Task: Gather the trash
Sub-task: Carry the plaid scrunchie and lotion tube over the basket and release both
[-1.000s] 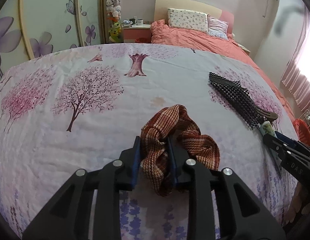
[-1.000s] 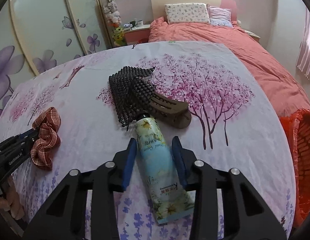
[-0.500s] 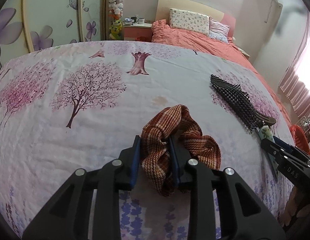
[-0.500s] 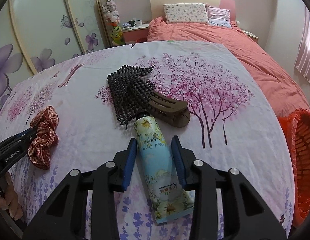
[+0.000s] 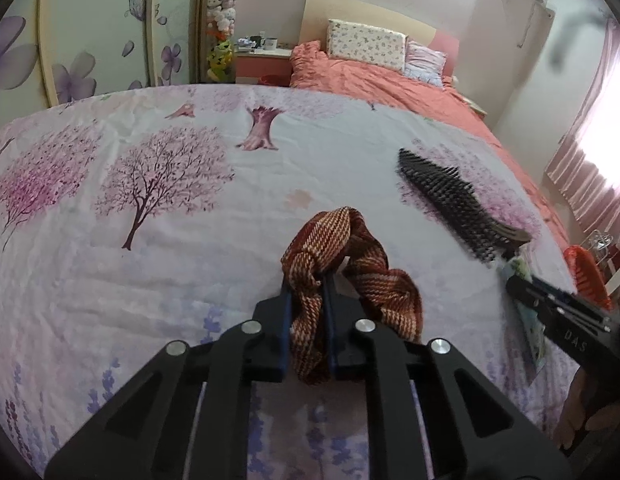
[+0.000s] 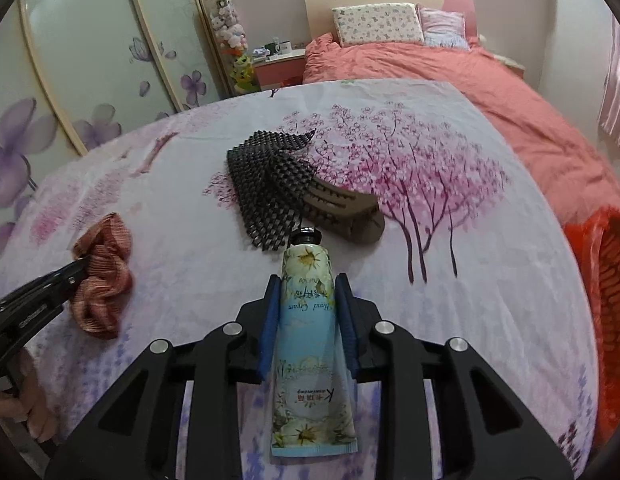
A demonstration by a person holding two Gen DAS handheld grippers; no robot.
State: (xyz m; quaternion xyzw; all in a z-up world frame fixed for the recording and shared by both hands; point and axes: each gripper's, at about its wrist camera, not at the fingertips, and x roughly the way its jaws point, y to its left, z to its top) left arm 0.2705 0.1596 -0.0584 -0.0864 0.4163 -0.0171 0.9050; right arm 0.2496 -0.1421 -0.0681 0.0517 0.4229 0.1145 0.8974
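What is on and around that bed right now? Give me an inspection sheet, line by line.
Surface: floral bedsheet, wrinkled.
Job's things: striped scrunchie; hand cream tube; black mesh mat partly over a brown hair clip.
Clutter: nothing seen beyond these.
Grippers: left gripper has just closed on the scrunchie; right gripper has just been closing, pads against the tube.
Cables: nothing seen.
Surroundings: red basket at the right edge; pillows, nightstand, plush toys, flowered wardrobe doors.
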